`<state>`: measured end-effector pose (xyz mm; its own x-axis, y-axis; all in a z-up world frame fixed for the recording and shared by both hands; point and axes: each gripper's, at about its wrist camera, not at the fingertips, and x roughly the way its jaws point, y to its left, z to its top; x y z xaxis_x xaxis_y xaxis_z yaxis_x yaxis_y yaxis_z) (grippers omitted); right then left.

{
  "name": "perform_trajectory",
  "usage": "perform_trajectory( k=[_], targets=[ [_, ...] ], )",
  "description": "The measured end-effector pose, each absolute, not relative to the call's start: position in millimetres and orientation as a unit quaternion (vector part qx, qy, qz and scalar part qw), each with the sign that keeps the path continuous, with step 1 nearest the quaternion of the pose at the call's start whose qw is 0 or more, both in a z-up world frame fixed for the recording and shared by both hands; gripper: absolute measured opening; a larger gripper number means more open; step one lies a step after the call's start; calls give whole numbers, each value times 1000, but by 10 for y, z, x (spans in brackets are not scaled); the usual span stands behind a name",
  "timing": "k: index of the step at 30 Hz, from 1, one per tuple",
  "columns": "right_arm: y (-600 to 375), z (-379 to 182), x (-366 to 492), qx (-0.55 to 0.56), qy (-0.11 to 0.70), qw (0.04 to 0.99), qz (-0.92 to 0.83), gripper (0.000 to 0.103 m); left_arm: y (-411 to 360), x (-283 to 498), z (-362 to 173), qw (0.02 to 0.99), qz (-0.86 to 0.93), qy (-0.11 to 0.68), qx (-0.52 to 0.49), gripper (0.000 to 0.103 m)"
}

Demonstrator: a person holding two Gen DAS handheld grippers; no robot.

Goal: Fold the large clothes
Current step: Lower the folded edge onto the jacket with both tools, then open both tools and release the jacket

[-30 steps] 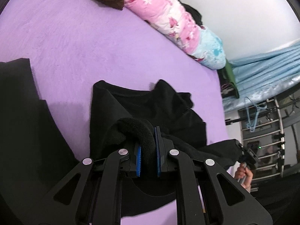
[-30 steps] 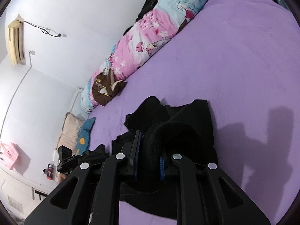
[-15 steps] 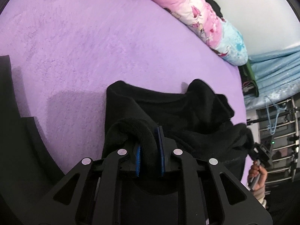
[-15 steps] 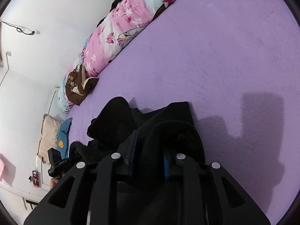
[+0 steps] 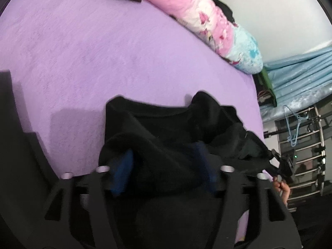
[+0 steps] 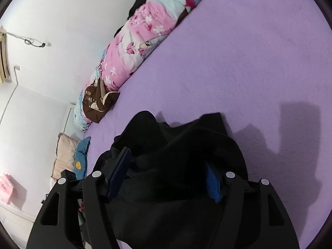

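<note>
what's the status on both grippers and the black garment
Left gripper open, fleece bunched between its fingers. Right gripper open, same. Black garment heaped on purple bed. Nothing in the way.

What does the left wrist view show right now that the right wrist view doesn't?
Only the left wrist view shows the blue curtain, the hanger on a metal rack, and a flat black fabric at the left edge. Only the right wrist view shows the beige pillow, the blue cushion and the wall cable. Both show the purple bed, the floral quilt, the brown garment and the black garment lying loose between wide-open jaws of the left gripper and right gripper.
</note>
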<state>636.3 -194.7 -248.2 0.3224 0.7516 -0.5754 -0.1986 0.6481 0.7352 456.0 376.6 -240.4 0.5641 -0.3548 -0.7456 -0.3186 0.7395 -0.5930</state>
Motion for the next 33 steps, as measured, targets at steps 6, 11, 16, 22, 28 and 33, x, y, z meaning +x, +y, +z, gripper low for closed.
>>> perform_trajectory(
  k=[6,11,16,22,28,33],
  targets=[
    [-1992,-2268,6280,283,468,777,313,76,3842,4420,-2078,829,17,433,-355,97],
    [-1974,-2150,6132,263,465,785,314,76,3748,4197,-1994,831,14,430,-352,97],
    [-1907,-2123,5944,244,470,786,319,77,3577,3812,-2077,827,14,428,-364,97],
    [-1737,-2136,5703,221,482,783,325,77,3333,3386,-2181,837,43,434,-330,97],
    [-1404,-2064,5456,170,488,786,338,78,3197,3059,-2333,838,36,423,-342,97],
    [-949,-1902,5258,89,484,796,352,84,3141,2997,-2565,824,10,439,-357,97]
  ],
)
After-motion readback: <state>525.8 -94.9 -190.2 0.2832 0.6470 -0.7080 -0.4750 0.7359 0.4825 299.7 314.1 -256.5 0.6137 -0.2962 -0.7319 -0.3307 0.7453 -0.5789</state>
